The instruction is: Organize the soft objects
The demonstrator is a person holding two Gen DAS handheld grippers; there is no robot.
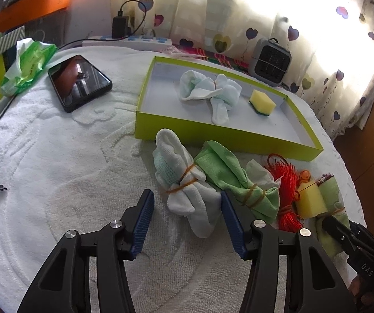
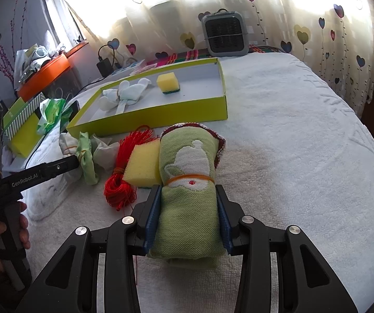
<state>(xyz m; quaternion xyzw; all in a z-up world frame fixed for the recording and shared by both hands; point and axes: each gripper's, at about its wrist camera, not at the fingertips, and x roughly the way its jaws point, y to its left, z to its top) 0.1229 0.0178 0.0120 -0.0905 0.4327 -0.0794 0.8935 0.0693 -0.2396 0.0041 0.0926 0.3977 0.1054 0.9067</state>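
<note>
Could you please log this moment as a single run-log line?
left tongs: open, straddling white sock bundle | right tongs: closed on rolled green towel | lime tray: knotted socks, sponge

Rolled green towel (image 2: 187,208), rubber-banded, lies beside yellow sponge (image 2: 142,167).

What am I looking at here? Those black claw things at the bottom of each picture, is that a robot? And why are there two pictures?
No robot: a person holds a two-finger gripper in each hand, each carrying a camera looking along its fingers. One picture comes from each. The left gripper is open, around a banded white sock bundle lying on the white towel. The right gripper is closed on a rolled green towel. Nearby lie a green cloth bundle, red string and a yellow sponge. The green tray already holds knotted socks and another sponge.
</note>
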